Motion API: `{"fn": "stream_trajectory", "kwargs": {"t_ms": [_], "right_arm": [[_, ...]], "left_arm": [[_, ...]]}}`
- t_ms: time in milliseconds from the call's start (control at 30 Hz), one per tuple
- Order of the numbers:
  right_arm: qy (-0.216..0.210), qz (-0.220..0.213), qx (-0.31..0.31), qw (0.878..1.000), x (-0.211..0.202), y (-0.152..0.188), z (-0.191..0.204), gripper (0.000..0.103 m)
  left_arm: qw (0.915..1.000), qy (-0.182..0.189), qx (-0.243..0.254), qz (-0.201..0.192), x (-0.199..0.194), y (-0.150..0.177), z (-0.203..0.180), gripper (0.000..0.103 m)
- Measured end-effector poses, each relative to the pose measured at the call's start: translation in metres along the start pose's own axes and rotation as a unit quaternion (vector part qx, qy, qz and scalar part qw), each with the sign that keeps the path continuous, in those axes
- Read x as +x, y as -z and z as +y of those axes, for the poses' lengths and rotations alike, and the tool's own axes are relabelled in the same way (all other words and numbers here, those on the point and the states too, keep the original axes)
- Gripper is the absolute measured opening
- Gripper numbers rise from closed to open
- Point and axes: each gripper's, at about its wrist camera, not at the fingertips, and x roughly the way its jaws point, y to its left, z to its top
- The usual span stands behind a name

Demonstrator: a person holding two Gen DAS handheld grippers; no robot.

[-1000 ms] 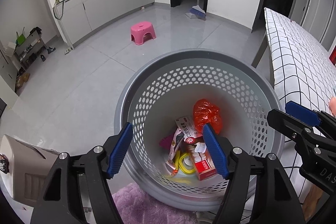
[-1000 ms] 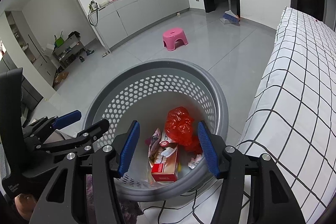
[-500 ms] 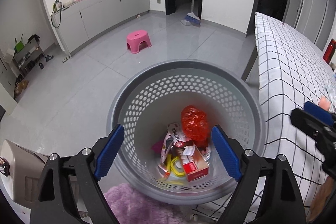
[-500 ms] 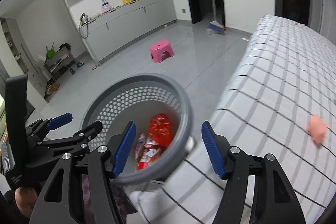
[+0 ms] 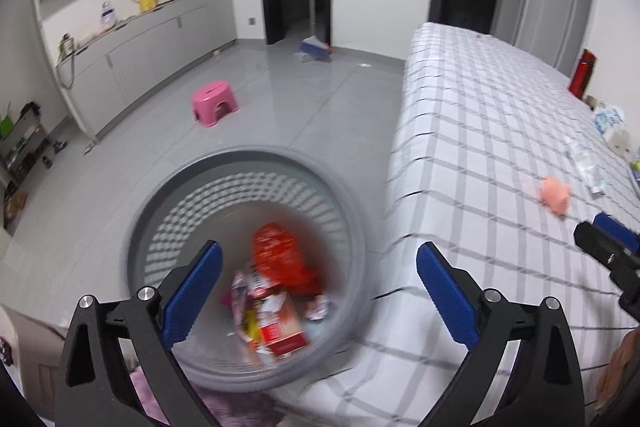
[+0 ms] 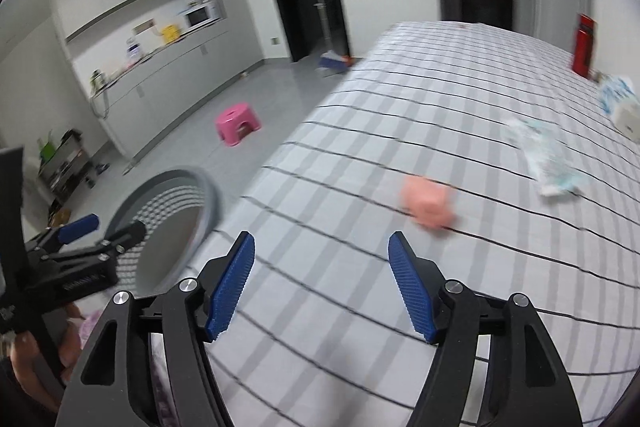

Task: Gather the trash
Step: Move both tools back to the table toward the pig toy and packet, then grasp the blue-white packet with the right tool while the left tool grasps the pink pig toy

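Trash (image 5: pixel 280 291) in basket (image 5: pixel 152 211), both tools empty

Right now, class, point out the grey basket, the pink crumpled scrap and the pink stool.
grey basket (image 5: pixel 352 211): left wrist view, right rim.
pink crumpled scrap (image 6: pixel 428 205): right wrist view, its middle.
pink stool (image 5: pixel 214 97): left wrist view, seat top.

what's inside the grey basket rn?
In the grey basket: a red crumpled bag, a red-and-white box, and wrappers with something yellow. Blur and piling hide whatever lies beneath them.
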Motion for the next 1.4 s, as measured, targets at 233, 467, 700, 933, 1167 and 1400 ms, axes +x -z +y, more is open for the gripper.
{"fn": "stream_trajectory", "kwargs": {"t_ms": [233,467,700,933,1167,1400], "right_arm": [[0.052,-0.018,0.050,0.997,-0.023,0.002,-0.081,0.070],[0.097,-0.031,0.059,0.993,-0.027,-0.021,-0.148,0.073],[0.109,-0.009,0.036,0.993,0.004,-0.042,-0.183,0.073],[0.101,0.025,0.036,0.994,0.047,-0.059,-0.199,0.073],[0.110,0.053,0.044,0.992,0.080,-0.070,-0.208,0.073],[0.119,0.047,0.023,0.991,0.073,-0.074,-0.208,0.073]], "left_arm": [[0.9991,0.032,0.026,-0.006,0.002,-0.019,-0.070,0.097],[0.9971,0.054,0.047,-0.026,0.004,-0.037,-0.135,0.097],[0.9975,0.054,0.043,-0.010,0.023,-0.032,-0.174,0.097],[0.9981,0.051,0.034,0.001,0.040,-0.027,-0.190,0.097],[0.9980,0.047,0.042,0.011,0.048,-0.022,-0.200,0.097],[0.9981,0.049,0.036,0.014,0.051,-0.022,-0.200,0.097]]}}
